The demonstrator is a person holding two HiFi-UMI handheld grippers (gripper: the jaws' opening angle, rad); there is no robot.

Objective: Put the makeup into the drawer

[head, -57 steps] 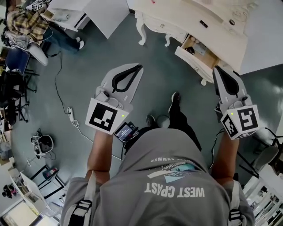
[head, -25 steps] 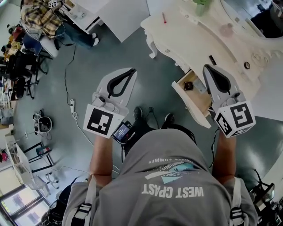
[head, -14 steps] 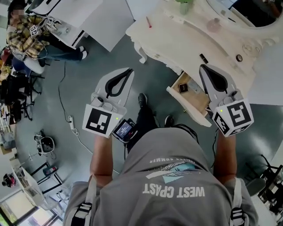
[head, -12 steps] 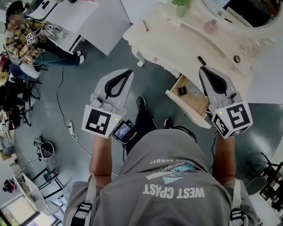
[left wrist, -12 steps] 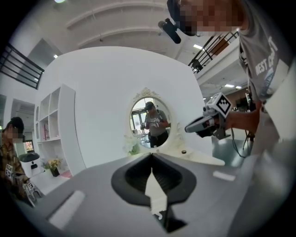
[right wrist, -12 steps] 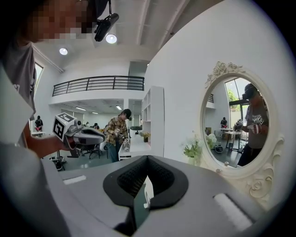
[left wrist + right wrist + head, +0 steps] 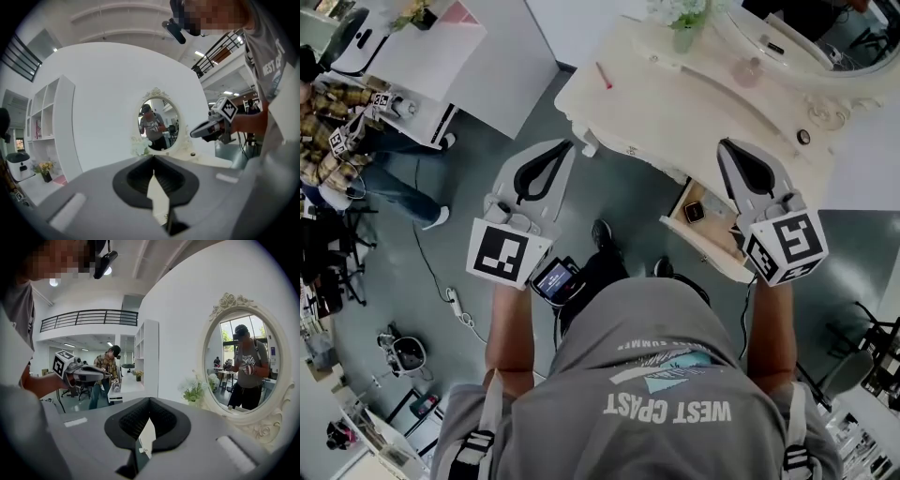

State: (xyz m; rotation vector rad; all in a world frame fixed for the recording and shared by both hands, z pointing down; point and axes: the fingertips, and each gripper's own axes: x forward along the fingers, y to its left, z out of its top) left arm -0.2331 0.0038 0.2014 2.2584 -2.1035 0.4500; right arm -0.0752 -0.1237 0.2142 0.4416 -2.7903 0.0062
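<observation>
A cream dressing table [image 7: 666, 103] stands ahead, its drawer [image 7: 709, 246] pulled open with a small dark compact [image 7: 695, 212] inside. On the tabletop lie a red pencil-like stick [image 7: 604, 76], a small pale bottle [image 7: 748, 70] and a little dark round pot [image 7: 803, 137]. My left gripper [image 7: 569, 143] is shut and empty, over the floor just left of the table's front edge. My right gripper [image 7: 722, 143] is also shut and empty, its tips over the table's front edge above the drawer. The gripper views show each pair of jaws meeting, left [image 7: 153, 157] and right [image 7: 149, 399].
An oval mirror [image 7: 239, 366] and a vase of flowers [image 7: 680, 21] stand at the table's back. A white desk [image 7: 487, 56] and a seated person in a plaid shirt [image 7: 337, 122] are at the left. A cable [image 7: 455, 300] trails on the floor.
Both grippers have moved forward to the dressing table, which now lies closer under their tips. Both have stayed shut and empty throughout.
</observation>
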